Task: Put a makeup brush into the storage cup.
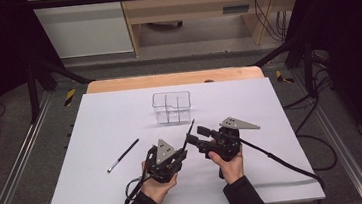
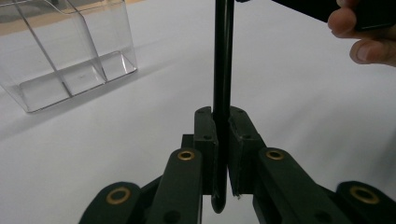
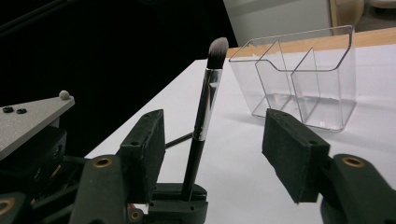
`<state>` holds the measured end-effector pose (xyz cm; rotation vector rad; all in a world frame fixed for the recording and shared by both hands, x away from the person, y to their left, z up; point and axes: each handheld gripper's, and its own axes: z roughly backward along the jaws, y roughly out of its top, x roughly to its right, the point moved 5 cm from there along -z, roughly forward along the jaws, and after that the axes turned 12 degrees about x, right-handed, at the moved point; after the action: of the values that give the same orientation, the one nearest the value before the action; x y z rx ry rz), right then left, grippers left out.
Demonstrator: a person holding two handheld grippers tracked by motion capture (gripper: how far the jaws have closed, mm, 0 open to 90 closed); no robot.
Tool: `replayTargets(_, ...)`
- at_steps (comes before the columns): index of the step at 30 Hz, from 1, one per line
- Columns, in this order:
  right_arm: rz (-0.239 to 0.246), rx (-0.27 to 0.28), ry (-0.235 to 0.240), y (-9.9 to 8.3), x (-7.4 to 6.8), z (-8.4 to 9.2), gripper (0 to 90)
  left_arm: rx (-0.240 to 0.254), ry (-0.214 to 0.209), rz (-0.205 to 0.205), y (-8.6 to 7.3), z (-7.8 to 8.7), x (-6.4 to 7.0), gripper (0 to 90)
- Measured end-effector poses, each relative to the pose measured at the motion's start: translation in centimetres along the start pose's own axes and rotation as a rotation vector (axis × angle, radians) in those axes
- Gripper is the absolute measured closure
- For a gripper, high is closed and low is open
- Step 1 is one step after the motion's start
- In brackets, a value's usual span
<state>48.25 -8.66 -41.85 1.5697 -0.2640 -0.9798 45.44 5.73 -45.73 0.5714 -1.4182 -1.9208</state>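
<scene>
Left hand-held gripper (image 2: 223,140) clamps brush (image 3: 204,112) upright; right hand-held gripper (image 3: 215,154) straddles it.

high view: looking forward and down over the counter (image 1: 97,140) | gripper views: riding low and close, each facing along its jaws | sharing: clear organizer (image 1: 171,107) (image 2: 65,51) (image 3: 303,79), makeup brush (image 1: 190,133) (image 2: 222,70) (image 3: 205,112)

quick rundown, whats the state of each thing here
left gripper: shut on the makeup brush
makeup brush: held upright, bristles up
right gripper: open, fingers either side of the brush, not touching
second brush: lying flat on the table
clear organiser: upright, empty
</scene>
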Motion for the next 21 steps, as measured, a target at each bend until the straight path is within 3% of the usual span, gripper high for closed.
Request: replayTargets(21,-0.085,0.019,0.008,-0.11,-0.16,-0.40,71.0,0.014,0.003,0.027,0.01,-0.50,0.72,83.0)
